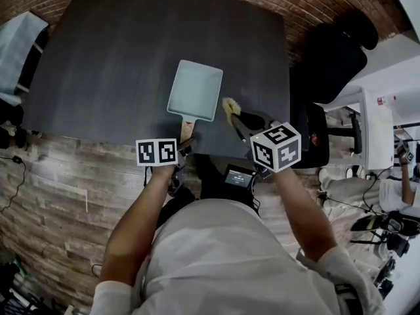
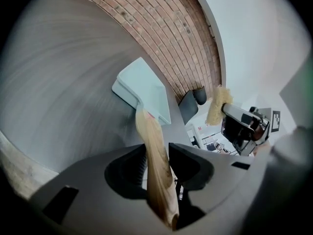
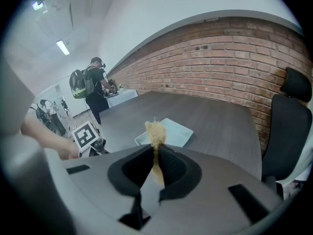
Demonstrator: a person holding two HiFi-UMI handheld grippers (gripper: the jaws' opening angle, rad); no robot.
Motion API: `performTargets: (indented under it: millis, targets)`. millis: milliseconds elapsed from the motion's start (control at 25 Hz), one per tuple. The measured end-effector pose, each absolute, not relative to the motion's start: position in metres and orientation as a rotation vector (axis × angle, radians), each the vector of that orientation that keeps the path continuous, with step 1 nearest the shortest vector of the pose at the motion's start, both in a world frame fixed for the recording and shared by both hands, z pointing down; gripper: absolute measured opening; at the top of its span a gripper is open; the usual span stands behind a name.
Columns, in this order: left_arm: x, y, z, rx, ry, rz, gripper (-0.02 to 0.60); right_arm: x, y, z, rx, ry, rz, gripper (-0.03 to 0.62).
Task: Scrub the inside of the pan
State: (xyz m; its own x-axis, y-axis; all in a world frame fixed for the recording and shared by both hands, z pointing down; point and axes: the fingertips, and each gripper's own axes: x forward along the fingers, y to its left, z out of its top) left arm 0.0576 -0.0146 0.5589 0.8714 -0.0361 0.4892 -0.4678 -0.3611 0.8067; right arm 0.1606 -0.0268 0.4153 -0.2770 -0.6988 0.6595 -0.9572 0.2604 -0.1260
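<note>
A pale blue rectangular pan (image 1: 195, 90) lies on the dark table (image 1: 105, 58), its wooden handle (image 1: 187, 128) pointing toward me. My left gripper (image 1: 184, 144) is at the handle's end. In the left gripper view the handle (image 2: 155, 155) runs between the jaws of that gripper (image 2: 157, 166), with a thin gap on its left side, so the gripper is open around it. The pan (image 2: 144, 89) lies beyond. My right gripper (image 1: 241, 122) is shut on a yellow fibrous scrubber (image 1: 230, 107), held just right of the pan. The scrubber (image 3: 155, 131) sticks up from the right gripper (image 3: 155, 153).
A black office chair (image 1: 335, 51) stands at the table's right end, also black chair (image 3: 288, 126). A brick wall (image 3: 220, 67) runs behind the table. A person with a backpack (image 3: 90, 84) stands at a far bench. The table's near edge is right under both grippers.
</note>
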Motion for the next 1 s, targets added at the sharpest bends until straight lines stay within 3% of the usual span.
performTargets:
  millis: [600, 1000]
  targets:
    - [0.109, -0.008, 0.553, 1.927, -0.202, 0.535, 0.175, 0.178, 0.023, 0.421, 1.628, -2.001, 0.815, 0.038]
    - [0.053, -0.010, 0.524, 1.982, -0.244, 0.408, 0.175, 0.175, 0.033, 0.419, 1.662, -2.028, 0.828, 0.038]
